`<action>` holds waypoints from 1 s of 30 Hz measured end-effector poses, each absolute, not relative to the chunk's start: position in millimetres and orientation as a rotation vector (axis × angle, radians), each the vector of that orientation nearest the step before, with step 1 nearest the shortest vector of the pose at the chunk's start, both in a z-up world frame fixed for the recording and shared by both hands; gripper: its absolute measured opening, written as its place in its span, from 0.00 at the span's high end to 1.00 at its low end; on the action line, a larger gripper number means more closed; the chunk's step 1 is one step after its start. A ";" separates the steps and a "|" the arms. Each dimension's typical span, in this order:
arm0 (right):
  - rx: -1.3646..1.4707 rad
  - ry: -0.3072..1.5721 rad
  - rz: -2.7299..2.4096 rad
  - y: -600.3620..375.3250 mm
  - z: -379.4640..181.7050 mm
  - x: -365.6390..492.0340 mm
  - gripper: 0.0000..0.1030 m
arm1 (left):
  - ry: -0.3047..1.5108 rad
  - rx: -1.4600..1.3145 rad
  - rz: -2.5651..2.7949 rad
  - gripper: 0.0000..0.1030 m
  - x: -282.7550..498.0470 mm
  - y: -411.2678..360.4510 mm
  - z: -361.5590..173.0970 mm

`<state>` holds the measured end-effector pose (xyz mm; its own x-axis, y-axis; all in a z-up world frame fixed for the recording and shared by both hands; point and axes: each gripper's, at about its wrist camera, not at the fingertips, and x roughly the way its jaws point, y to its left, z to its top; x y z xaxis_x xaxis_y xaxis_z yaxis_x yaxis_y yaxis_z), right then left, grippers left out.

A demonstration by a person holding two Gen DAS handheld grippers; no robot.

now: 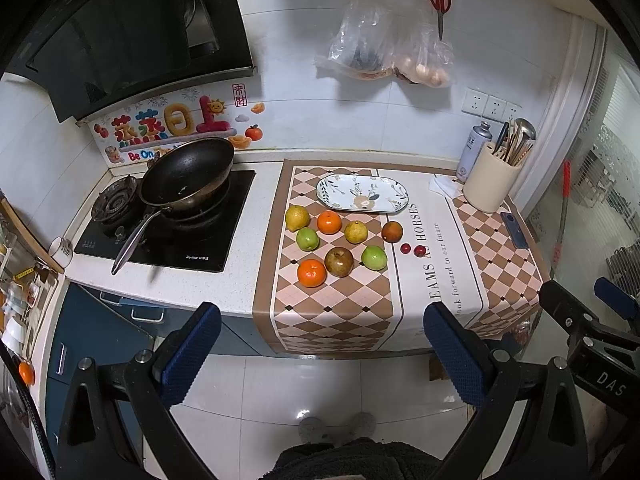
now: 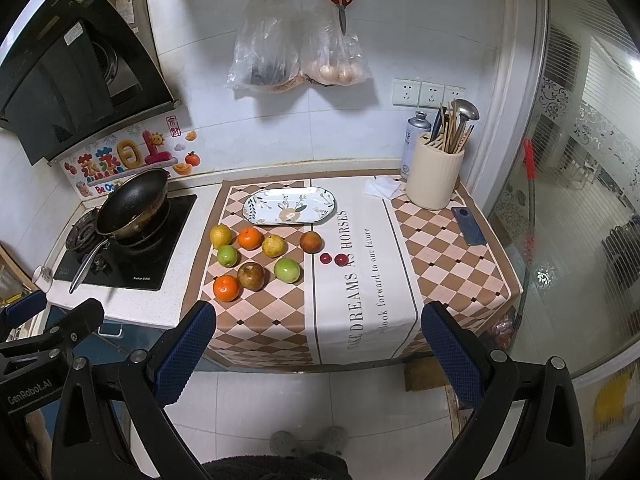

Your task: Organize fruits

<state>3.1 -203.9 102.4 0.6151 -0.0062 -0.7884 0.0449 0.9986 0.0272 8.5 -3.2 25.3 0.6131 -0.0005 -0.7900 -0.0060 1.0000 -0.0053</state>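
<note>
Several fruits lie on the checkered cloth (image 1: 332, 312): a near orange (image 1: 311, 273), a brown fruit (image 1: 339, 261), two green apples (image 1: 307, 239) (image 1: 374, 257), two yellow pears (image 1: 297, 217) (image 1: 356, 231), a far orange (image 1: 329, 222), a dark orange fruit (image 1: 392, 231) and two small red fruits (image 1: 412, 249). Behind them sits an empty oval floral plate (image 1: 362, 193) (image 2: 289, 205). My left gripper (image 1: 320, 344) and my right gripper (image 2: 320, 344) both hang open over the floor, short of the counter's front edge, holding nothing. The near orange (image 2: 227, 288) is the closest fruit in the right wrist view.
A black wok (image 1: 186, 174) sits on the stove at the left. A cream utensil holder (image 1: 494, 178), a spray can (image 1: 474, 150), a phone (image 1: 514, 230) and a tissue (image 1: 444, 186) occupy the counter's right end. Plastic bags (image 1: 384, 46) and red scissors (image 1: 439, 0) hang on the wall.
</note>
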 end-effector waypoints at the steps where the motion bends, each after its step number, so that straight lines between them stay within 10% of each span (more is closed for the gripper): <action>1: 0.045 0.906 -0.031 -203.8 102.3 3.0 0.00 | 0.911 -0.009 0.003 0.00 8.3 -3.2 25.5; 17: 0.208 0.853 -0.037 -205.5 53.6 48.8 0.00 | 0.781 0.064 0.179 0.00 66.5 21.6 0.9; 25: 0.266 1.062 0.012 -202.6 -48.9 145.3 0.00 | 1.054 0.032 0.196 0.00 170.6 57.0 -90.2; 30: 0.244 1.204 0.093 -195.8 -138.1 216.5 0.17 | 1.259 -0.023 0.166 0.01 223.7 56.6 -177.7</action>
